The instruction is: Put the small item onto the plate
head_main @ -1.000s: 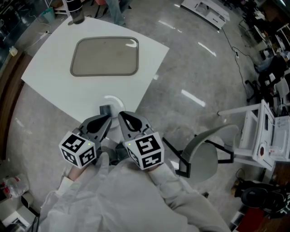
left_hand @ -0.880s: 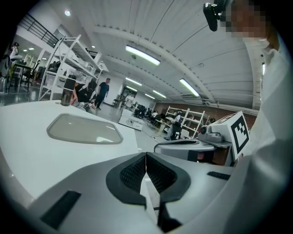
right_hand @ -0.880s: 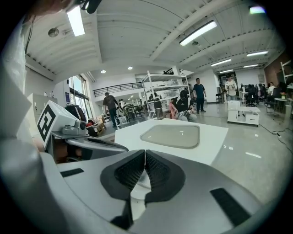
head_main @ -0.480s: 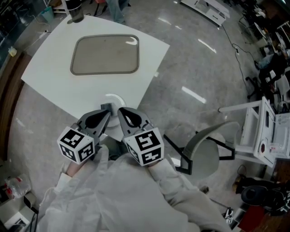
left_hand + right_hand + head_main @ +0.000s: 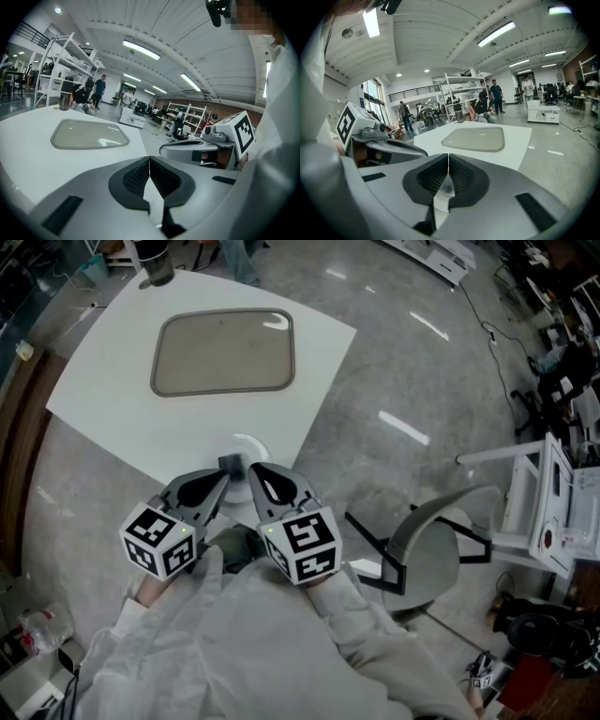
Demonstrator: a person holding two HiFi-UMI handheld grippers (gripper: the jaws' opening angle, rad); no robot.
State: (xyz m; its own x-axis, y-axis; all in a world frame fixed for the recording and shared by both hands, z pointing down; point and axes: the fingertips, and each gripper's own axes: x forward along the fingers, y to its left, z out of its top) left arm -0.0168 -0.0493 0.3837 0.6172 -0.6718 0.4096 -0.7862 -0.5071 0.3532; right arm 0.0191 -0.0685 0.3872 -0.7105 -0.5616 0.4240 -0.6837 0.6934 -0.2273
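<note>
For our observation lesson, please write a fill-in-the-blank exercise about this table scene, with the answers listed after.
The left gripper and the right gripper both have their jaws ____, with nothing between them.
The grey tray lies on a ____ table.
In the head view, the chair stands to the ____ of the table.
Missing words: shut; white; right.

Left gripper (image 5: 225, 480) and right gripper (image 5: 253, 471) side by side.
Both tilt slightly downward, fingers (image 5: 133, 178) pressed fully together.
</note>
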